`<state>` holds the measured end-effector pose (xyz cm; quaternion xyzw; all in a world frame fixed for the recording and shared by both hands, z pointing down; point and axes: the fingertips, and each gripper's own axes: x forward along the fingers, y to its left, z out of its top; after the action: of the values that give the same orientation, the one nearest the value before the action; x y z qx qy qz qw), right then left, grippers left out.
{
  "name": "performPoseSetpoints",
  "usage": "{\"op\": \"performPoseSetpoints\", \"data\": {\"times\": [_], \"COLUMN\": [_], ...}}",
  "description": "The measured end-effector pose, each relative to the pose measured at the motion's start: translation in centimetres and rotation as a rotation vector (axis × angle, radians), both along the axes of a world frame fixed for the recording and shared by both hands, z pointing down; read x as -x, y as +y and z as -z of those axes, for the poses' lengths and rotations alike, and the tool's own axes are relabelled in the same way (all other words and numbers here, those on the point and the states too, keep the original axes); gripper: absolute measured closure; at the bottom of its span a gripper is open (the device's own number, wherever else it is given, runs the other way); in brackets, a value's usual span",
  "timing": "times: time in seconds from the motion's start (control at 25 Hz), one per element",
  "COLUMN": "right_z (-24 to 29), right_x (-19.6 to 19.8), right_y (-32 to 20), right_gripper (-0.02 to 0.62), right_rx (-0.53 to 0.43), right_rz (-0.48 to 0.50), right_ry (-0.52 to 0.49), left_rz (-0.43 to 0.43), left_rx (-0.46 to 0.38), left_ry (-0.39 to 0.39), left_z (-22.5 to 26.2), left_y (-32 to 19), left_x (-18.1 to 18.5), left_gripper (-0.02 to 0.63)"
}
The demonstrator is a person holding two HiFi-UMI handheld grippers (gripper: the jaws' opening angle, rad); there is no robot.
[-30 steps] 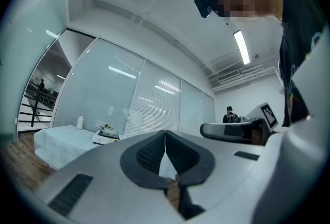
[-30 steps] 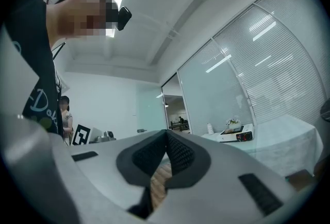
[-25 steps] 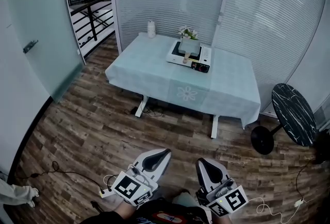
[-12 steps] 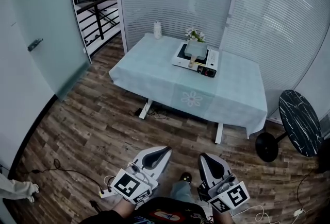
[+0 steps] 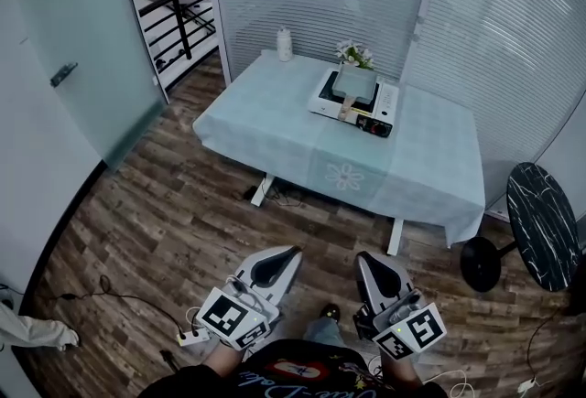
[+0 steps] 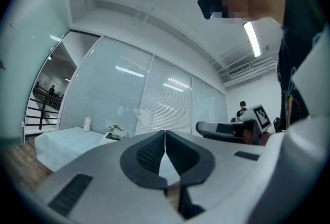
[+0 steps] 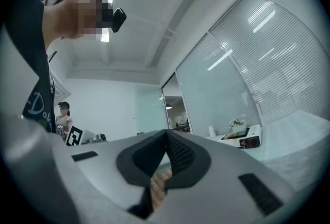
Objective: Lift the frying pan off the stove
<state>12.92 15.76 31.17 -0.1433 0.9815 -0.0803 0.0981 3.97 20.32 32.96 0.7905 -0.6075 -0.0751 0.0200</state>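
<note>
A grey square frying pan (image 5: 356,83) with a wooden handle sits on a white portable stove (image 5: 385,106) on the far table (image 5: 302,145). The stove also shows small in the left gripper view (image 6: 111,137) and in the right gripper view (image 7: 242,139). My left gripper (image 5: 287,251) and right gripper (image 5: 366,259) are held low near my body, far from the table, side by side over the wooden floor. Both are shut with nothing between the jaws.
A pale cloth covers the table, with a small flower pot (image 5: 356,54) and a white bottle (image 5: 285,44) at its back. A round black marble side table (image 5: 542,220) stands at the right. Cables (image 5: 110,295) lie on the floor at left. Glass walls surround the room.
The whole view has advanced toward the table, which now sits a little nearer and larger. Both grippers stay shut, carried forward together.
</note>
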Motion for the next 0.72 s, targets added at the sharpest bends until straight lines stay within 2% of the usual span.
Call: {"op": "performPoseSetpoints", "data": {"times": [0.28, 0.72], "right_z": [-0.3, -1.1], "right_x": [1.0, 1.1], "right_y": [-5.0, -11.6], "right_gripper": [0.595, 0.595], "right_rx": [0.019, 0.053], "right_rz": [0.027, 0.075], "right_ry": [0.001, -0.013], "left_rz": [0.044, 0.099], "left_rx": [0.008, 0.031], "left_ry": [0.017, 0.006], "left_z": [-0.2, -0.4], "left_y": [-4.7, -11.0], "left_x": [1.6, 1.8], "left_gripper": [0.6, 0.6]}}
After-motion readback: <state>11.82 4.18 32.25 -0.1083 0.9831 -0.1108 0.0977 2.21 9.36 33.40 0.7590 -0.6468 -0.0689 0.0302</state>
